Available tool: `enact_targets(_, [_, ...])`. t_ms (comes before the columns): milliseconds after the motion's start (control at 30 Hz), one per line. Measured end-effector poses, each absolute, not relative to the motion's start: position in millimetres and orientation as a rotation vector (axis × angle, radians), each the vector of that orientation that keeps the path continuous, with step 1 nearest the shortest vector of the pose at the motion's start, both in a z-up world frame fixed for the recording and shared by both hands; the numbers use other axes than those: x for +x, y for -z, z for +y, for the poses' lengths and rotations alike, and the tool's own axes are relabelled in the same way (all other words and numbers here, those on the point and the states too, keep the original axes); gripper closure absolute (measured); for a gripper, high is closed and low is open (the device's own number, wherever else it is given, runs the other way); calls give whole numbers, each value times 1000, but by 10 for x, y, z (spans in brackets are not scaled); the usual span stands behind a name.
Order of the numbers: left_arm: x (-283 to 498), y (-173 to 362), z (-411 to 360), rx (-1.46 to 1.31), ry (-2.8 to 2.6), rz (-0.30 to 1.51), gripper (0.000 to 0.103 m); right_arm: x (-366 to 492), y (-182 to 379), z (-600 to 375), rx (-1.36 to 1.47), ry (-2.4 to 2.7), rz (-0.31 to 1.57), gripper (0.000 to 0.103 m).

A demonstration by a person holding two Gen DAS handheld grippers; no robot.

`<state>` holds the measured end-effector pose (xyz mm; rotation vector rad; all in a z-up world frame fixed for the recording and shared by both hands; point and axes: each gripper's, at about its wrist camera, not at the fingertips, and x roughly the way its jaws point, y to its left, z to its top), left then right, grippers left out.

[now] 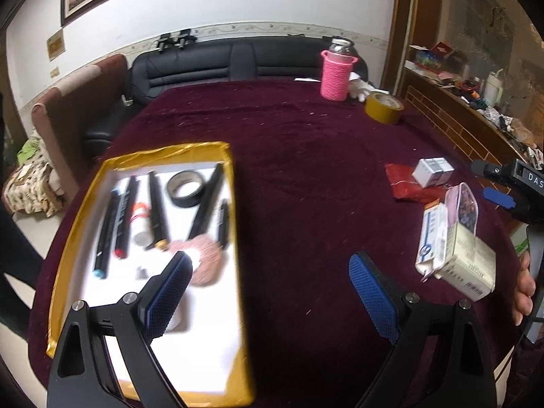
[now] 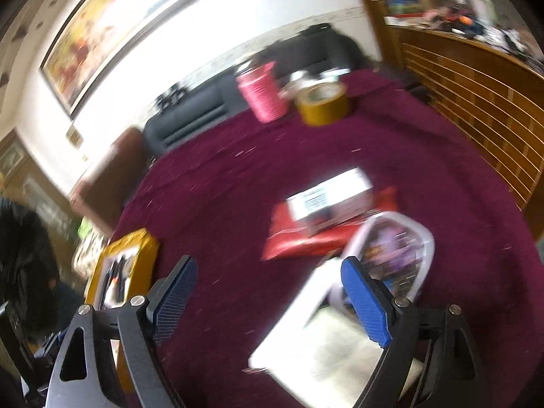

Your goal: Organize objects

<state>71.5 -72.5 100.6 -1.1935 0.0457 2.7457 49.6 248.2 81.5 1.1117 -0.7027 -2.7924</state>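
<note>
A yellow-rimmed tray (image 1: 85, 210) with a white floor lies at the left of the maroon table. It holds several markers (image 1: 112, 227), a black tape roll (image 1: 187, 188), a small white bottle (image 1: 141, 224) and a pink puff (image 1: 204, 258). My left gripper (image 1: 270, 265) hangs open and empty, its left finger over the tray's near part beside the puff. At the right lie white boxes (image 2: 306, 333), a patterned pouch (image 2: 397, 248) and a red packet (image 2: 306, 238) with a small white box (image 2: 329, 193) on it. My right gripper (image 2: 270, 268) is open and empty, its right finger over the boxes and pouch.
A pink-sleeved bottle (image 1: 335, 74) and a yellow tape roll (image 1: 384, 107) stand at the table's far side. A black sofa (image 1: 210, 68) runs behind the table and a cluttered wooden shelf (image 1: 476, 112) along the right. A hand (image 1: 523, 292) shows at the right edge.
</note>
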Motion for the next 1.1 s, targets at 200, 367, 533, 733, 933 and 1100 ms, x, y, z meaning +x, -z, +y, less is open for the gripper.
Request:
enact_targets(200, [479,-918,-411,-1219,-2652,-22,10,466,-601,3005,1140,2805,-890,13])
enact_targets(367, [446,-783,-137,-1239,-2589,-3,10,277,-566,3279,1197,2800,-897,13])
enact_targets(533, [488,-724,-81,-1237,-2584,2,10,-248,-652,3290,1255,2797,-758,13])
enact_targets(733, [531,-786,-256,-1217,-2627,-9,10,-878,-412,2852,1482,2568,-608,13])
enact_targets(933, [509,-809,-463,-1212,-2647,-68,10,-661,-371,1868,1403,2029,-463,12])
enact_targets(1100, [497,-783,-496,-1218,-2624,-75,10,-359,-571,1774,1322,2085,-433,12])
